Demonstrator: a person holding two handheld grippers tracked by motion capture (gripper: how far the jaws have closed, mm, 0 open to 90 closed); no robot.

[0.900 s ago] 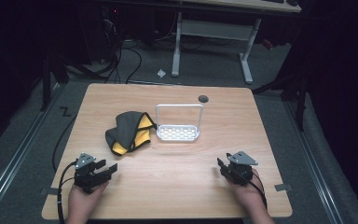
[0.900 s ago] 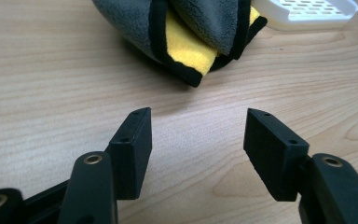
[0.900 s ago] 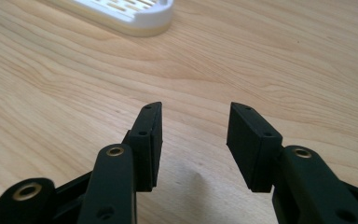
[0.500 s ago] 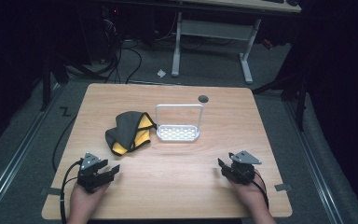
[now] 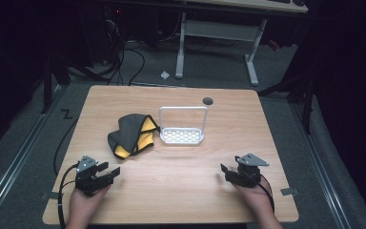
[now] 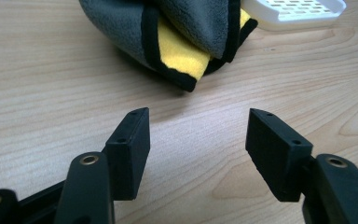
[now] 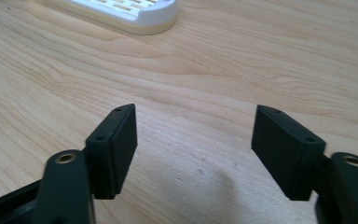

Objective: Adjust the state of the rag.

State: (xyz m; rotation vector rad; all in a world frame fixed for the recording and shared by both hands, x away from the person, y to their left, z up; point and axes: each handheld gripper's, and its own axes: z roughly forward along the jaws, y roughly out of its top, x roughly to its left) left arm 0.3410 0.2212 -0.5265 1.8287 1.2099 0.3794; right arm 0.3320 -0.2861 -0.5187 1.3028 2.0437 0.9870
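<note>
Currently the left gripper (image 5: 108, 172) and right gripper (image 5: 228, 171) are resting wide-jawed and empty near the table's (image 5: 181, 200) near corners, the grey-and-yellow cloth (image 5: 131, 134) lying left of centre, likely snagging the white rack (image 5: 182, 135) if dragged.

Crumpled grey cloth (image 5: 132, 135) (yellow lining, black trim) on the table, just beside a white slotted rack (image 5: 182, 135)

The left hand-held gripper (image 5: 106, 172) sits near left, jaws spread wide and empty. The right hand-held gripper (image 5: 227, 172) sits near right, likewise gaping.
</note>
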